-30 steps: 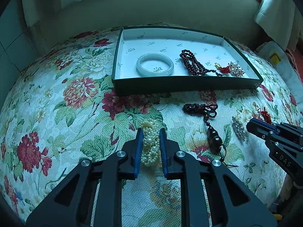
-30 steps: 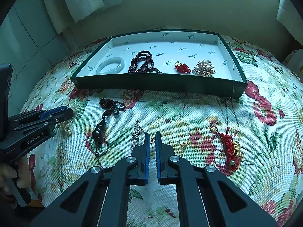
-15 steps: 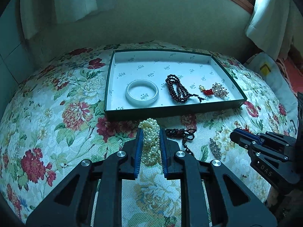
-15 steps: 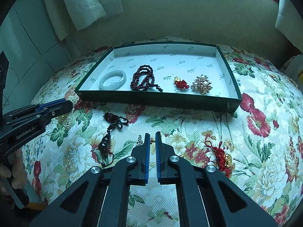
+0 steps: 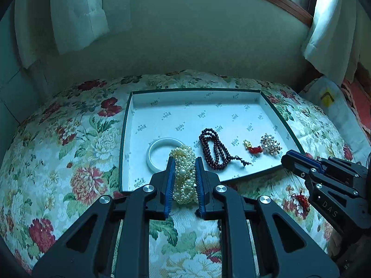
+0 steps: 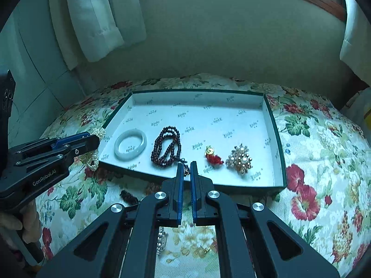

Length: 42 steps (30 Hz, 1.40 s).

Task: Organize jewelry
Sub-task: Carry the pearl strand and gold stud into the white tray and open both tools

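Note:
My left gripper (image 5: 184, 162) is shut on a cream pearl bracelet (image 5: 184, 173) and holds it in the air at the near left edge of the green-rimmed white tray (image 5: 123, 143); the pearls also show in the right wrist view (image 6: 95, 155). The tray (image 6: 279, 153) holds a white jade bangle (image 6: 130, 144), a dark red bead string (image 6: 165, 147), a red-and-gold charm (image 6: 213, 156) and a pearl brooch (image 6: 240, 158). My right gripper (image 6: 187, 165) is shut and empty above the tray's near rim. It shows at right in the left wrist view (image 5: 289, 159).
The tray lies on a floral cloth (image 5: 69, 162). A dark bead pendant (image 6: 128, 197), a silver piece (image 6: 161, 238) and a small gold piece (image 6: 205, 250) lie on the cloth under my right gripper. A red tassel charm (image 5: 300, 199) lies at right.
My left gripper has lifted the pearl bracelet off the cloth and carried it forward to the tray's near left edge. My right gripper has risen and moved toward the tray, still shut.

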Motion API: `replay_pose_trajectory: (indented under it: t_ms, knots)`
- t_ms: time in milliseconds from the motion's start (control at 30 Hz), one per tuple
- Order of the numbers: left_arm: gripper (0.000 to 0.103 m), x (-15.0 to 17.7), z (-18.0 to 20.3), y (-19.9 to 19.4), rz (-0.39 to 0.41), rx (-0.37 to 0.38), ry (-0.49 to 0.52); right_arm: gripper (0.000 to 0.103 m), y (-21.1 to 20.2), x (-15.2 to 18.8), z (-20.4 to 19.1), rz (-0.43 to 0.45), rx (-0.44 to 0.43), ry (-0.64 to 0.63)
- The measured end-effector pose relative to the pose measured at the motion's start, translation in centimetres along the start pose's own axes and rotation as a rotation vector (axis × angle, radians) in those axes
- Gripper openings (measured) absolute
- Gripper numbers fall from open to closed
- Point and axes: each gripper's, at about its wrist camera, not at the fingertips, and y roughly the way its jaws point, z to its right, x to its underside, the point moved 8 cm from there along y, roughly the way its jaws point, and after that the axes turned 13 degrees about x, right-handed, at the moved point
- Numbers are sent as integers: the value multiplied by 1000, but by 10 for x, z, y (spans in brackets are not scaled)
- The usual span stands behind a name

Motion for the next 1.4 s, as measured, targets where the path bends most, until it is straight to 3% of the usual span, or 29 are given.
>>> replay_pose_trajectory:
  t_ms: [300,633,967,1400]
  knots:
    - [17,-36,-10,30,10,-27,0,5,32,-39,8,21,26,3]
    - [17,-57,-36,78,-33,-66,-25,5,84,-51,13,-21,56,0]
    - [17,-55,-55,117,-104,-87,-60,5,122,-47,10,-88,54,-3]
    - [18,-49,-63,130,-129,-88,-78,5,131,-47,9,-103,71,-6]
